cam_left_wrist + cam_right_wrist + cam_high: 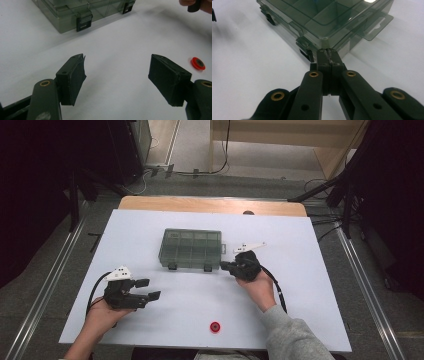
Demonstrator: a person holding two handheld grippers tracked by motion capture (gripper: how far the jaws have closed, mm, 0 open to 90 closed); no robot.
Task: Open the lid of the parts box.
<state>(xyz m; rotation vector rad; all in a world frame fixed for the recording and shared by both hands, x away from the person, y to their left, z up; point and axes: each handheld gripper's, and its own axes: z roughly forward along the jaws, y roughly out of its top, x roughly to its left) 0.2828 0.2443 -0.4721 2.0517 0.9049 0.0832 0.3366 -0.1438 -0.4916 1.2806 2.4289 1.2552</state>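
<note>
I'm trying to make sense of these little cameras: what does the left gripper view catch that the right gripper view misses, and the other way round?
Left gripper view alone: its own jaws spread wide apart over bare table, the left gripper holding nothing, a small red ring lying on the table, and a bit of the other hand at the top right corner.

Right gripper view alone: the right gripper with its jaws pressed together at the box's near corner, beside a latch, and the box's hang tab.

Both: the smoky see-through box with its lid down, and the white table.

Smoky green box (pixel 190 248), red disc (pixel 215 326)
</note>
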